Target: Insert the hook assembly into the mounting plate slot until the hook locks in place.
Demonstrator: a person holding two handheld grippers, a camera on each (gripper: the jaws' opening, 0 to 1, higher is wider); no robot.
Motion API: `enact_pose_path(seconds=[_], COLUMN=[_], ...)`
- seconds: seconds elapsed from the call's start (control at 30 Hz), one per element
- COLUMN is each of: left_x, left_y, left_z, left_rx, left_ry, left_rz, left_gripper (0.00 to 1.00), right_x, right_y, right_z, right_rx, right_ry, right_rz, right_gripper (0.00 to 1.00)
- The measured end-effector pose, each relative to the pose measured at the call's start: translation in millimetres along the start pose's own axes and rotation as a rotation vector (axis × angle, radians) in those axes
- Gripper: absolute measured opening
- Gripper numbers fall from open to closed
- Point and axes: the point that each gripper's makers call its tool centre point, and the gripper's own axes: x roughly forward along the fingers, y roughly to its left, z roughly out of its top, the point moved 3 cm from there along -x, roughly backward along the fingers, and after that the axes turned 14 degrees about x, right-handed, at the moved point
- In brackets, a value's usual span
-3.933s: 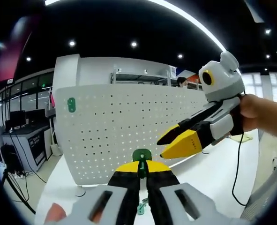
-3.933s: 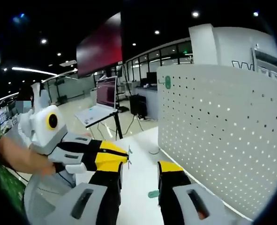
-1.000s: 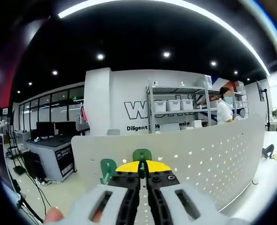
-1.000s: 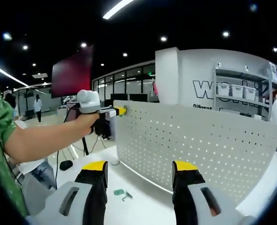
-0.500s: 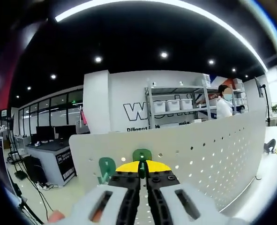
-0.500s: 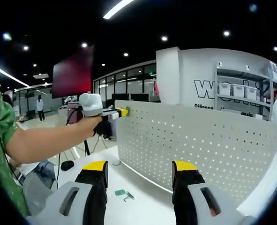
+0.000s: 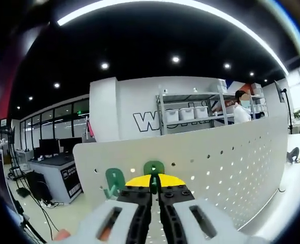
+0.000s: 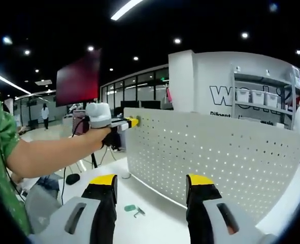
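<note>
- Your left gripper [image 7: 154, 184] has its yellow-tipped jaws pressed together on a green hook [image 7: 154, 168], whose rounded tab stands up just above the tips.
- In the left gripper view, the hook sits right up against the white perforated mounting plate [image 7: 231, 168], near its upper corner. Whether it touches the plate yet cannot be told.
- A second green hook [image 7: 114, 182] already hangs on the plate just beside the held one; judge it a useful reference for seating height and angle.
- In the right gripper view, your right gripper [image 8: 152, 182] holds nothing, its jaws spread wide apart, low in front of the plate.
- A further green hook [image 8: 131, 209] lies on the white table [image 8: 155, 218] between those jaws, well short of the plate's foot.
- The same view shows your left gripper [image 8: 132, 121] level at the plate's top corner.
- Recommendation: keep the hook square to the plate face, line its prongs with a row of holes, then press in and down steadily.
- Risk: a tilted entry may seat one prong alone, leaving the hook unlocked.
- Keep your grip closed until the hook is felt to lock.
</note>
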Motion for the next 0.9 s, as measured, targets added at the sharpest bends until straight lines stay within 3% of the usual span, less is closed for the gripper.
enact_pose_path(seconds=[0.9], left_x=[3.4], left_y=[-0.6], left_z=[-9.1], left_rx=[-0.016], left_ry=[0.017], left_rz=[-0.004], left_gripper=[0.04], right_x=[1.0], right_y=[2.0], right_z=[-1.9], right_rx=[-0.011], right_ry=[0.012], right_rz=[0.001], right_gripper=[0.55])
